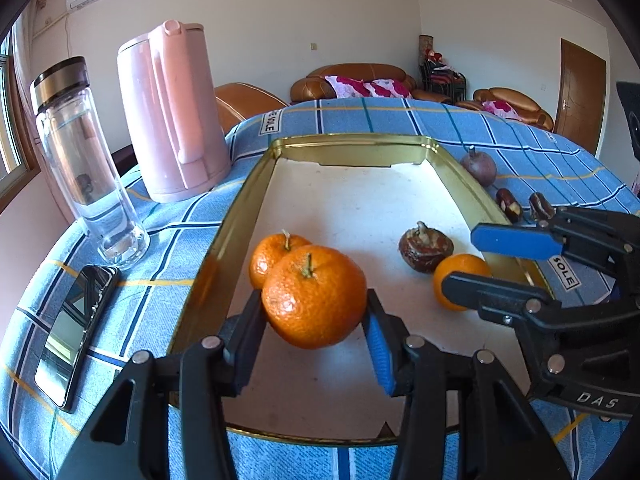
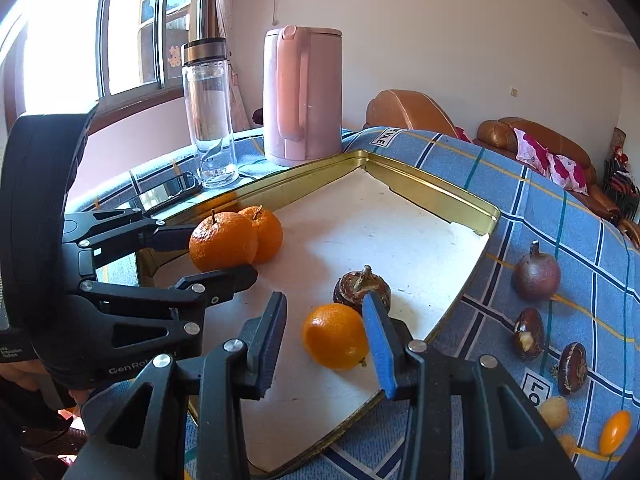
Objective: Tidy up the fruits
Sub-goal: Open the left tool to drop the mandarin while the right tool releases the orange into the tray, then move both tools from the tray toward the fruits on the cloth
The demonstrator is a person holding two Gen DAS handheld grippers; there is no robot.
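A gold-rimmed tray point(image 1: 244, 216) with a white floor lies on the blue checked cloth. My left gripper point(image 1: 314, 304) is shut on a large mandarin point(image 1: 314, 296) and holds it just above the tray, next to a second mandarin point(image 1: 268, 256). It also shows in the right wrist view point(image 2: 222, 246). My right gripper point(image 2: 326, 312) is open around a small orange point(image 2: 334, 336) that rests on the tray floor; the pads stand apart from it. A brown water chestnut point(image 2: 360, 288) lies just beyond the orange.
A pink kettle point(image 1: 172, 112), a glass bottle point(image 1: 84, 168) and a phone point(image 1: 76, 332) stand left of the tray. On the cloth to the right lie a purple fruit point(image 2: 536, 276), two brown chestnuts point(image 2: 528, 332) and small yellow fruits point(image 2: 614, 432).
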